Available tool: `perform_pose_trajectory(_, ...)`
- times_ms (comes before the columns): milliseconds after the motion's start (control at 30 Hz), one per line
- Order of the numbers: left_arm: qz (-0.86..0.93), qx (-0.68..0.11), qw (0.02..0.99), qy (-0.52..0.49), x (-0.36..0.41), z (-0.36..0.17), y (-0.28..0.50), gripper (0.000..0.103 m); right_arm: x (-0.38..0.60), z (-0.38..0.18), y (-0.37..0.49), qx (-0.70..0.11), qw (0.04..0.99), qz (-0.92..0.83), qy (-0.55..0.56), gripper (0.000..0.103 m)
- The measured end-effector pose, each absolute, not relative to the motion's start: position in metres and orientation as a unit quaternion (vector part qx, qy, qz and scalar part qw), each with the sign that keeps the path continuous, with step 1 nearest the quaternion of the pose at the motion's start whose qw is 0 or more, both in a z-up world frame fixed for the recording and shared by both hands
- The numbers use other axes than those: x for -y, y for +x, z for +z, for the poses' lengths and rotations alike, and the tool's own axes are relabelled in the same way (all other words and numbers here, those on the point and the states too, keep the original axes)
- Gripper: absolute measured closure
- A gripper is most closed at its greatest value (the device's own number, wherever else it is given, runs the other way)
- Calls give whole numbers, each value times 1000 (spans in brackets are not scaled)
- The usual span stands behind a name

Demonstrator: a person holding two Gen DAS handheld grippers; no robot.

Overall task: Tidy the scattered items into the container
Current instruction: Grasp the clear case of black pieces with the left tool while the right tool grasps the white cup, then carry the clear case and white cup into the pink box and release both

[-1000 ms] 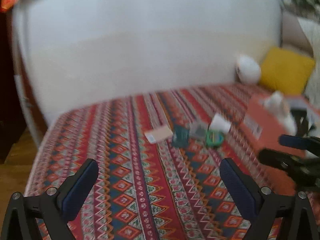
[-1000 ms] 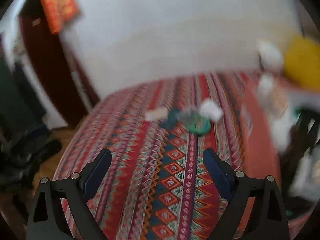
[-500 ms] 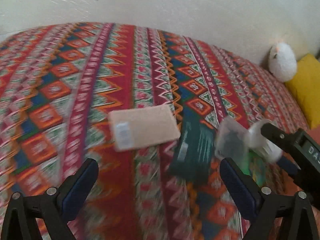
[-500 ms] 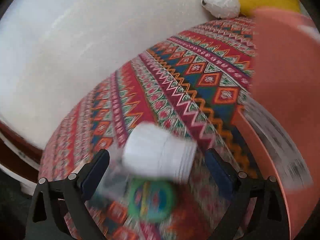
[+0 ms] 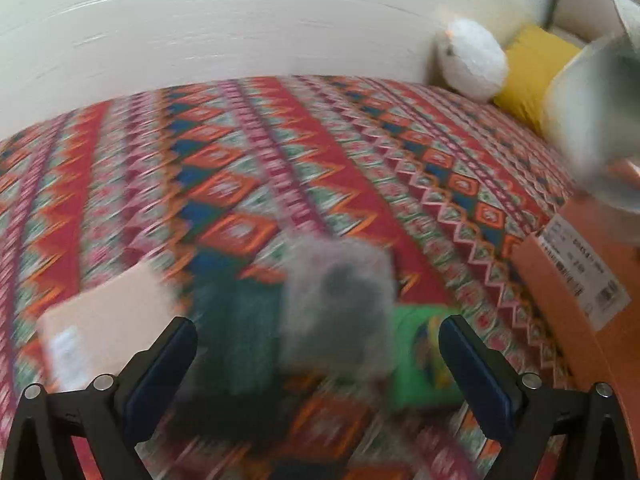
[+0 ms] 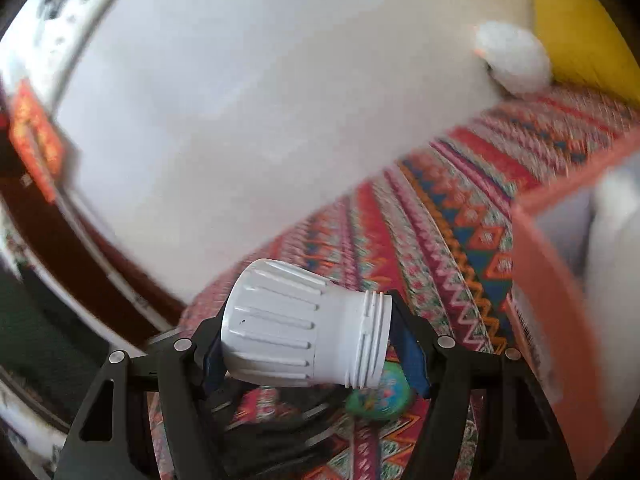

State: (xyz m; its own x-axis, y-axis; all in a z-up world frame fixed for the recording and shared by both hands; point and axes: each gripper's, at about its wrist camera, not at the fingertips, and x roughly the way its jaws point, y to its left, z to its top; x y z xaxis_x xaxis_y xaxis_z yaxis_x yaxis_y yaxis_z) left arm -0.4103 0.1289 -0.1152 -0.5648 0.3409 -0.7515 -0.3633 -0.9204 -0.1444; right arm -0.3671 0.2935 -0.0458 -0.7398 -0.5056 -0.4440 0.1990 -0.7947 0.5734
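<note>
Since 0.5 s ago the white threaded cap [image 6: 304, 334] has left the bed, clamped crosswise in right tool [image 6: 316, 350]; orange container [image 6: 560, 320] lies right-forward. Left tool [image 5: 318, 350] spread over grey pouch [image 5: 340, 304].

Label on orange box [image 5: 576, 280] too blurred to read.

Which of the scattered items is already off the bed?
The white ribbed plastic cap, clamped in the right hand-held gripper; the green round item lies on the blanket.
</note>
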Motion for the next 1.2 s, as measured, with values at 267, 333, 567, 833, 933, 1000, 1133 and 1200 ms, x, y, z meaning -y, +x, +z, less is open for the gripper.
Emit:
perform_pose_trajectory(267, 895, -15, 159, -417, -126, -84, -363, 49, -304, 15, -318, 211, 232, -910, 271, 31)
perform_pose_trajectory(333, 898, -14, 148, -415, -124, -75, -349, 49, -307, 35, -295, 210, 239, -913, 257, 31)
perform_pose_trajectory(567, 910, 0, 115, -398, -108, -37, -289, 49, -318, 76, -205, 204, 265, -910, 245, 31)
perform_pose_trajectory(833, 929, 21, 157, -334, -109, 47, -153, 48, -341, 87, -93, 181, 279, -907, 259, 31)
perform_pose_trajectory(933, 929, 13, 185, -321, -136, 68, -126, 48, -365, 95, -59, 179, 268, -913, 249, 31)
perform_pose_trajectory(1000, 927, 5, 203, -315, -161, 78, -121, 48, -385, 103, -38, 180, 255, -920, 238, 30)
perform_pose_trajectory(1133, 923, -11, 238, -303, -212, 97, -110, 48, -437, 122, -10, 175, 203, -941, 205, 31)
perform_pose_trajectory(1200, 920, -19, 255, -296, -237, 106, -104, 48, -467, 130, -2, 173, 166, -952, 188, 31)
